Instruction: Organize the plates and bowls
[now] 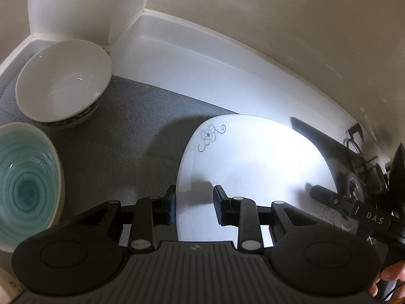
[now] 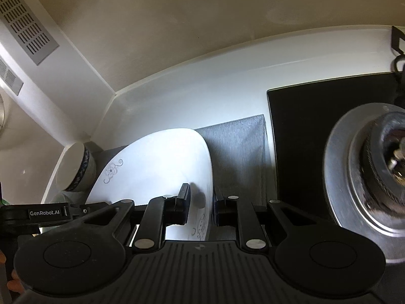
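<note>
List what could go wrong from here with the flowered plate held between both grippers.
1. The left gripper and right gripper each straddle only an edge of the white plate; the jaws look partly open, so it could slip.
2. Moving left, the plate could knock the teal bowl or the white bowl.
3. On the right, the stove burner sits close; a swing could strike it.

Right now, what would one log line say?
left gripper: straddles rim of white flower-print plate | right gripper: straddles opposite rim | white bowl, teal bowl: on grey mat
</note>
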`<state>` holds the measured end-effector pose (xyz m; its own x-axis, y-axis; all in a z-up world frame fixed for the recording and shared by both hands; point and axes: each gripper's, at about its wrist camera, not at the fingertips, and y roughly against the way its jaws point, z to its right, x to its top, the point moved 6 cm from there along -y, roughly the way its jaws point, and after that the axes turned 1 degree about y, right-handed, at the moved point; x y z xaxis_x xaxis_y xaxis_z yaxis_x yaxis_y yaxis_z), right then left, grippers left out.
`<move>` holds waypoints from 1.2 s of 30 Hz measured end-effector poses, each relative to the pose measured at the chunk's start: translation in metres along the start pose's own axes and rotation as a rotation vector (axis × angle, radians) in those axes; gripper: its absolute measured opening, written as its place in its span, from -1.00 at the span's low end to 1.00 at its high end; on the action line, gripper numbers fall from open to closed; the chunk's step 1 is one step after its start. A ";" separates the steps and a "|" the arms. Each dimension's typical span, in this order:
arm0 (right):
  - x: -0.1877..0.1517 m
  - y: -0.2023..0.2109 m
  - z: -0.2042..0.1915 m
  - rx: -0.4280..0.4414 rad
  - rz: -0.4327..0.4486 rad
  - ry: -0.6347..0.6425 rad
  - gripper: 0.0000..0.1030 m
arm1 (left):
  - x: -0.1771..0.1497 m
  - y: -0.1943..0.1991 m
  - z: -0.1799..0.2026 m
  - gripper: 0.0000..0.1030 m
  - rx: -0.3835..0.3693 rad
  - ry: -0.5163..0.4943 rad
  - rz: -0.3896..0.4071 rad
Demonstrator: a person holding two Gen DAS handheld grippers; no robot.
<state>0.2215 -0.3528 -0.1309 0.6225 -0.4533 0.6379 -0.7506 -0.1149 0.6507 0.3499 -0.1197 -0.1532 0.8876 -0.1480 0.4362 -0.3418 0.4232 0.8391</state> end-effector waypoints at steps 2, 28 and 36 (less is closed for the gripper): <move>-0.005 0.006 0.000 0.000 0.000 -0.005 -0.62 | -0.004 0.005 0.001 -0.36 -0.003 -0.012 0.003; -0.097 0.082 0.011 -0.042 0.022 -0.116 -0.62 | -0.098 0.045 0.021 -0.36 -0.042 -0.132 -0.076; -0.123 0.088 0.018 -0.051 0.001 -0.145 -0.62 | -0.124 0.052 0.023 -0.36 -0.036 -0.170 -0.096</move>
<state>0.0749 -0.3231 -0.1592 0.5805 -0.5770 0.5746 -0.7364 -0.0708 0.6729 0.2147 -0.1002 -0.1562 0.8498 -0.3367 0.4055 -0.2439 0.4309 0.8688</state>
